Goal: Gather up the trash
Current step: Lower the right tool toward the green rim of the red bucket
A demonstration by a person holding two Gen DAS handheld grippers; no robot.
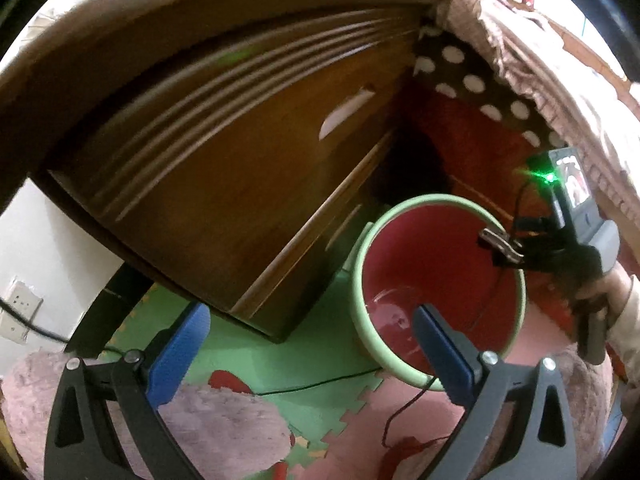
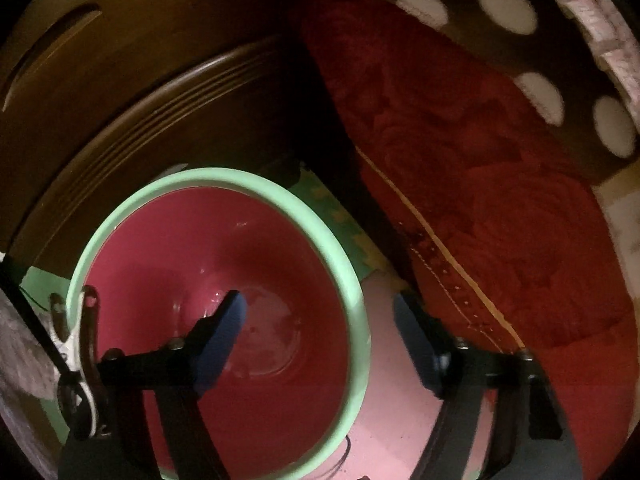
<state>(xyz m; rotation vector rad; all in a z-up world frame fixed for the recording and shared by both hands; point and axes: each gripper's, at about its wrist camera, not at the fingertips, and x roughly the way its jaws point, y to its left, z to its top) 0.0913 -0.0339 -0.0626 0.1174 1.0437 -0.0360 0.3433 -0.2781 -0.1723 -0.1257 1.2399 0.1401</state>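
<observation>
A red waste bin (image 2: pixel 224 280) with a mint-green rim stands on foam floor mats (image 1: pixel 320 356) beside a wooden nightstand (image 1: pixel 224 184) — the right gripper (image 2: pixel 320 332) straddles its rim, fingers spread, empty; the left gripper (image 1: pixel 304 356) hangs open nearby. No legible writing shows.

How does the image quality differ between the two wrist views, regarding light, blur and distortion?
Left wrist view: brighter, strong fisheye bending of the wooden drawer front, slight motion blur, green lamp glare on the right hand-held gripper. Right wrist view: much darker, deep shadow beside the red blanket, soft focus; the bin has small glints inside.
</observation>
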